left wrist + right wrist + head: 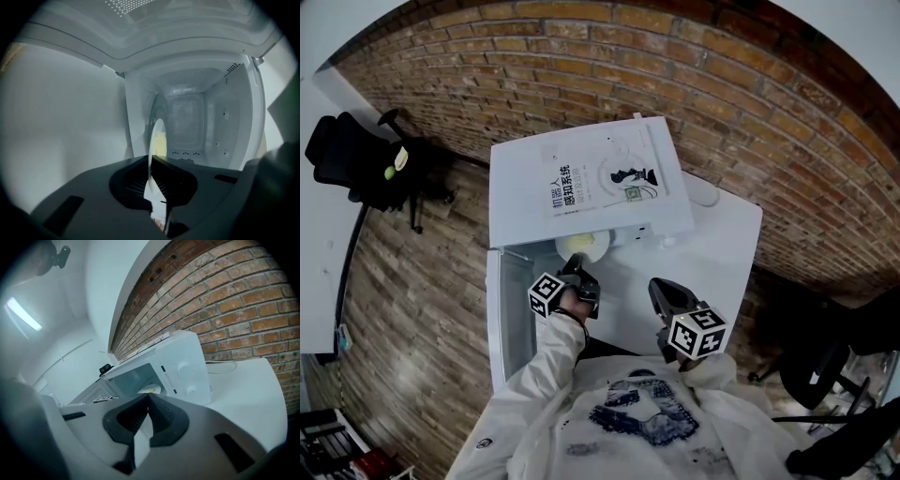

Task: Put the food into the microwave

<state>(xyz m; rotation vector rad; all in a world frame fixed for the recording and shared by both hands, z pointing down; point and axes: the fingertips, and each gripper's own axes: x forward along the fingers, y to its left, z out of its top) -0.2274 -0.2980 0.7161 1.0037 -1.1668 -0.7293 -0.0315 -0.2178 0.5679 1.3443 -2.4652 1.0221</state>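
Note:
The white microwave (591, 178) stands on the white table (722, 253) with its door (511, 309) swung open to the left. My left gripper (577, 267) is shut on the rim of a white plate (584, 246) that carries pale yellow food, held at the mouth of the oven. In the left gripper view the plate (157, 140) shows edge-on between the jaws, with the food (161, 143) on it and the empty cavity (192, 122) straight ahead. My right gripper (661, 292) hangs shut and empty over the table, right of the left one. In the right gripper view its jaws (149, 397) point at the microwave (183, 362).
A brick wall (750, 103) runs behind the table. A white cable (225, 365) lies beside the microwave. A black office chair (352, 155) stands at the far left, another chair (825, 375) at the right. The open door (65, 117) fills the left gripper view's left side.

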